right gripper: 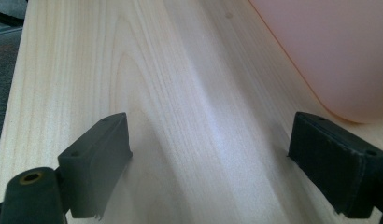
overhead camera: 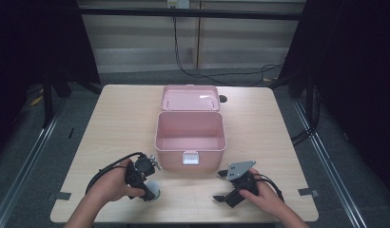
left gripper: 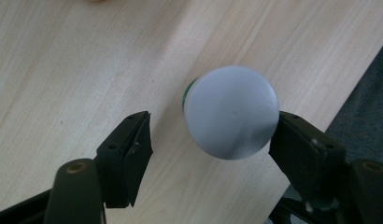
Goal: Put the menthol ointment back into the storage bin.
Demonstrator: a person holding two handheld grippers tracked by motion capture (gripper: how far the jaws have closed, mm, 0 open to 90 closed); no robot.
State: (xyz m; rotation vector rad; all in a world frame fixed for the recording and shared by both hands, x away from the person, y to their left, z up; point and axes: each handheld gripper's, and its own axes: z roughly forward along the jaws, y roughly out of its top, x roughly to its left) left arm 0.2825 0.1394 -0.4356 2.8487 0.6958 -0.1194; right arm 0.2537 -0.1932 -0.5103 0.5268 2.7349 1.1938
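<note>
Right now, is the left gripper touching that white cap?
Cannot tell: in the left gripper view the white cap overlaps one jaw, with a clear gap to the other.

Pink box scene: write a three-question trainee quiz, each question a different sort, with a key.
1. True or false: the pink box on the table has its lid open.
2. Multiple choice: the white round-capped bottle sits
A. inside the box
B. between the open jaws of the left gripper
C. between the jaws of the right gripper
3. Fill in: the right gripper's jaws are ____, with bare wood between them.

Key: 1 true; 2 B; 3 open
</note>
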